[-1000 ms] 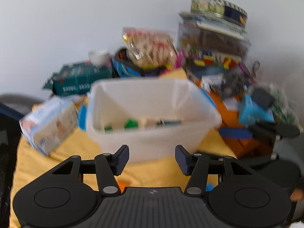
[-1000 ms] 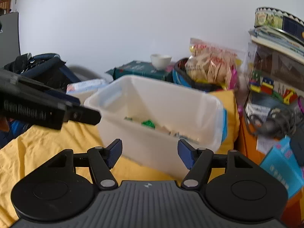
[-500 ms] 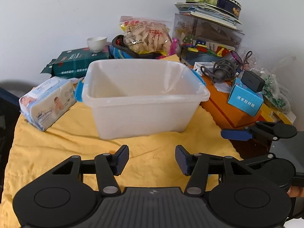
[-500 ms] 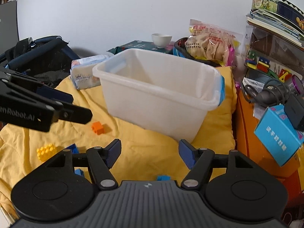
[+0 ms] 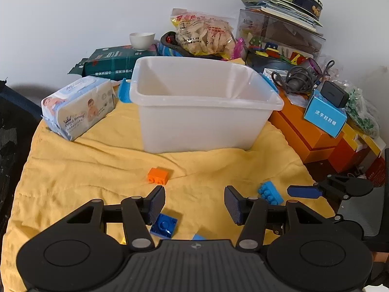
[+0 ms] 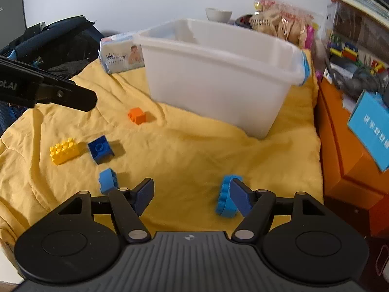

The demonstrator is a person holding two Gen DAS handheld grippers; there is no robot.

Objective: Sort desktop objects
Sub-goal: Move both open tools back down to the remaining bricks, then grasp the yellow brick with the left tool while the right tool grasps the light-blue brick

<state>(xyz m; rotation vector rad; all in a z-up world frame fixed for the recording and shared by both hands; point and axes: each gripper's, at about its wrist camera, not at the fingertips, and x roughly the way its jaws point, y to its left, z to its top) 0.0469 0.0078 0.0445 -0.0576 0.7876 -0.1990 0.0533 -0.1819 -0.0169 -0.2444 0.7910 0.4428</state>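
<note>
A white plastic bin (image 5: 206,112) stands on a yellow cloth (image 5: 85,170). Loose bricks lie in front of it: an orange one (image 5: 158,176), a dark blue one (image 5: 164,226) and a light blue one (image 5: 269,192). My left gripper (image 5: 194,202) hangs open over the cloth with nothing between its pads. In the right wrist view, my right gripper (image 6: 192,194) has its jaws opening and nothing pressed between them. A long light blue brick (image 6: 227,197) lies just inside its right finger. A yellow brick (image 6: 64,150), a dark blue brick (image 6: 101,149) and a small light blue brick (image 6: 108,181) lie to the left.
A pack of wipes (image 5: 77,107) lies left of the bin. Orange boxes (image 5: 308,133), a blue carton (image 5: 325,116), cables and stacked boxes crowd the right. A green pack (image 5: 111,60), a cup and a snack bag stand behind. A dark bag (image 6: 53,43) sits past the cloth's left edge.
Both grippers have drawn back from the bin and sunk toward the cloth, bringing the loose bricks into view. The right jaws stand a little wider.
</note>
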